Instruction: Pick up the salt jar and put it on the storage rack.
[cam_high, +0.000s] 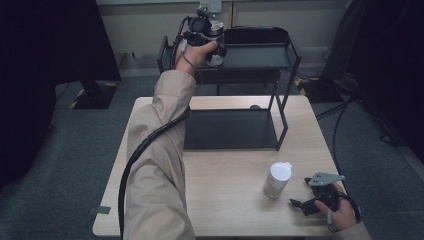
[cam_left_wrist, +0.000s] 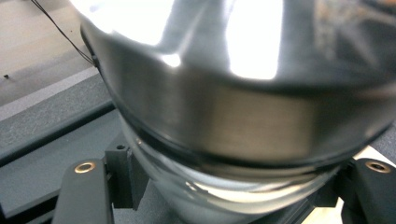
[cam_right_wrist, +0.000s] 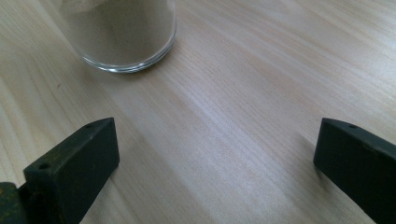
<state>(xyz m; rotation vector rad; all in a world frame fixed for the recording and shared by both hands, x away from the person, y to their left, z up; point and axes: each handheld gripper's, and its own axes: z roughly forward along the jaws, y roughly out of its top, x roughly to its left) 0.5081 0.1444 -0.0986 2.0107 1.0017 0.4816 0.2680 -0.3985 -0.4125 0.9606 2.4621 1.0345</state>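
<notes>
- Glass jar with a silver lid (cam_left_wrist: 224, 107) is crowding the left gripper view, its top and right side running off the frame and its surface blurring from closeness; what it contains cannot be made out there.
- Left claw (cam_left_wrist: 224, 186) is clenching around that jar just under the lid, one black jaw pressing at each side of the glass.
- In the high view the same jar (cam_high: 216, 37) is being held up at the left end of the upper level of a black shelf rack (cam_high: 280, 55); the left hand (cam_high: 196, 50) and the camera body are covering much of it, so whether it is resting on the shelf or hanging just above it cannot be told.
- The tan sleeve (cam_high: 160, 165) is stretching across the left side of the desk (cam_high: 225, 200) and hiding the wood beneath it.
- Right claw (cam_high: 304, 205) is lying released near the desk's front right corner, its jaws spreading wide over bare wood in the right gripper view.
- A second jar with a white lid (cam_high: 277, 179) is standing upright just beside that claw, apart from it; the right gripper view is cutting it off, leaving its glass base and a pale brown filling (cam_right_wrist: 123, 32).
- The rack's lower tray (cam_high: 230, 130) is sitting on the desk behind the white-lidded jar.
</notes>
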